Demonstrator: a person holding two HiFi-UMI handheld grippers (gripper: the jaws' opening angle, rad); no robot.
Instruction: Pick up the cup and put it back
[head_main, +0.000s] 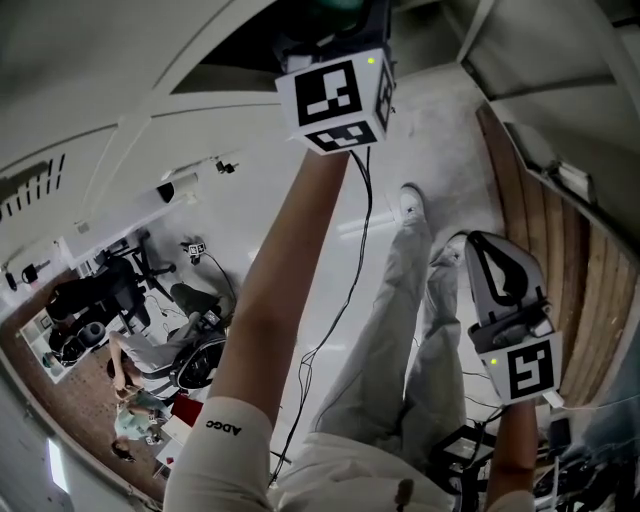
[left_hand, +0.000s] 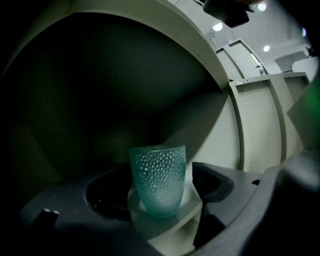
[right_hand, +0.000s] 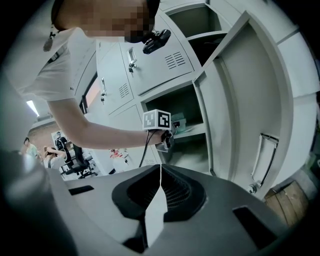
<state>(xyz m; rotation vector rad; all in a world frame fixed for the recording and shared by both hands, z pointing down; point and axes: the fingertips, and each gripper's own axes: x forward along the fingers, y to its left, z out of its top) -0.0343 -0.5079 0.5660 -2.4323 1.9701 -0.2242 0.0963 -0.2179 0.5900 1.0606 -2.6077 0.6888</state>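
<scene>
A teal dimpled glass cup (left_hand: 159, 180) stands upright on a pale shelf (left_hand: 170, 222) inside a dark locker compartment. My left gripper (left_hand: 157, 186) is open around it. One finger (left_hand: 107, 192) is at the cup's left and the other (left_hand: 212, 182) at its right, with a sliver of shelf showing on the right side. In the head view only that gripper's marker cube (head_main: 335, 95) shows, at the compartment's mouth. My right gripper (right_hand: 160, 180) is shut with nothing in it and hangs low at my side (head_main: 492, 262). Its view shows the left gripper (right_hand: 159, 122) reaching in by the cup (right_hand: 179, 121).
The locker's door (right_hand: 235, 105) stands swung open to the right of the compartment, with a handle (right_hand: 265, 155). More closed lockers (right_hand: 150, 60) are above and to the left. A cable (head_main: 345, 300) hangs from the left gripper. My legs (head_main: 400, 330) and office chairs (head_main: 120, 290) are below.
</scene>
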